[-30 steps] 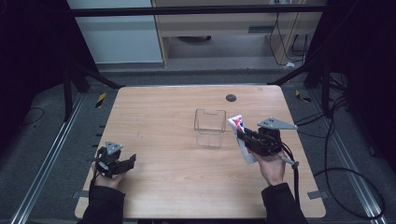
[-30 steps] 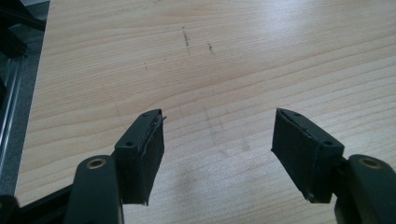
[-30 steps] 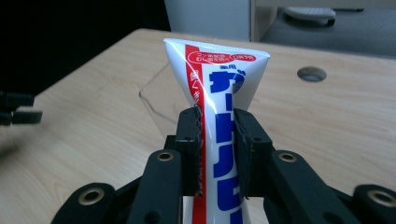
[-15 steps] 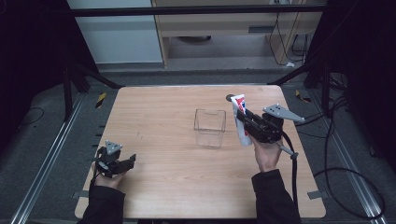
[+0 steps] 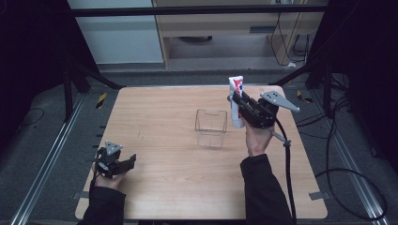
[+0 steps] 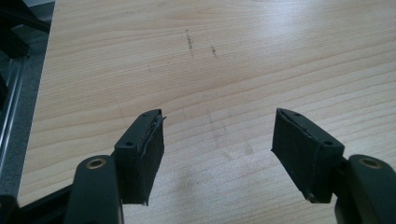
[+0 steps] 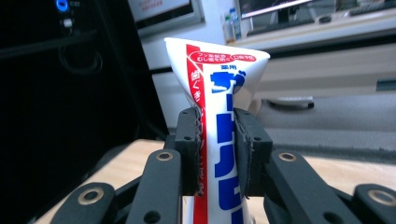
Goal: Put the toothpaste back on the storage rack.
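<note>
My right gripper (image 5: 240, 105) clamps the toothpaste tube (image 5: 236, 101) upright in its jaws, lifted off the desk (image 5: 159, 122) just beside the clear container (image 5: 210, 127). Picking up looks done; placing it inside remains. My left gripper (image 5: 123, 163) rests on the desk, jaws parted and holding nothing.
</note>
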Available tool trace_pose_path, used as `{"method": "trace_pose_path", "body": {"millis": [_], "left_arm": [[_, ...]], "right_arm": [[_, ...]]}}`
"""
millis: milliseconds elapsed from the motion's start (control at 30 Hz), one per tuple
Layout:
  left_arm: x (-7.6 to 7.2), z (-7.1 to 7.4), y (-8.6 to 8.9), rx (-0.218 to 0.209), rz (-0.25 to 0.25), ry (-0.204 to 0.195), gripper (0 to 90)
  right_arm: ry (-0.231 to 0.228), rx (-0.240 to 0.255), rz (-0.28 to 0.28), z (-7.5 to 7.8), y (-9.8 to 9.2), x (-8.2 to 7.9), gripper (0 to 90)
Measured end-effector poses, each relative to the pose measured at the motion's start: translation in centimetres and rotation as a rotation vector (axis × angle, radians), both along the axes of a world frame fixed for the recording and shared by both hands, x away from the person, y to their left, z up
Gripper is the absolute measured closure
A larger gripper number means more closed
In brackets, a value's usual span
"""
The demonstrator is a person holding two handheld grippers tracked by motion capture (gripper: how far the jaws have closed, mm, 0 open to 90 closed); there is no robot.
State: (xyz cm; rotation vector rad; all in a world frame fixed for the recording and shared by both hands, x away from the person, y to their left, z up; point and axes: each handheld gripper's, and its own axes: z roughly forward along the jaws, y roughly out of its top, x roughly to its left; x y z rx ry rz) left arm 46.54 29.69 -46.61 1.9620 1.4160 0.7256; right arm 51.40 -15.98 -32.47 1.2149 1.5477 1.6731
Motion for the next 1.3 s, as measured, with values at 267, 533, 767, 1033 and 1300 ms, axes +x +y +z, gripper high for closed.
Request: {"method": "trace_pose_path", "body": {"millis": [267,533,767,1033,1300], "left_arm": [[-0.1,0.1,0.1,-0.002,0.004,-0.008,33.0],[0.0,0.1,0.1,-0.007,0.006,-0.012,33.1],[0.0,0.2,0.2,-0.007,0.006,-0.011,33.1],[-0.1,0.2,0.2,-0.008,0.008,-0.015,33.2],[-0.1,0.3,0.3,-0.010,0.009,-0.021,33.2]], "right_arm": [[-0.020,0.045,-0.017,0.2,0.8,1.9,73.4],[-0.007,0.058,-0.040,-1.0,1.8,3.9,73.3],[0.011,0.046,-0.041,-2.0,2.6,4.7,73.2],[0.052,0.021,-0.025,-3.4,3.8,5.4,73.2],[0.079,0.029,-0.016,-4.7,4.4,6.0,73.2]]}}
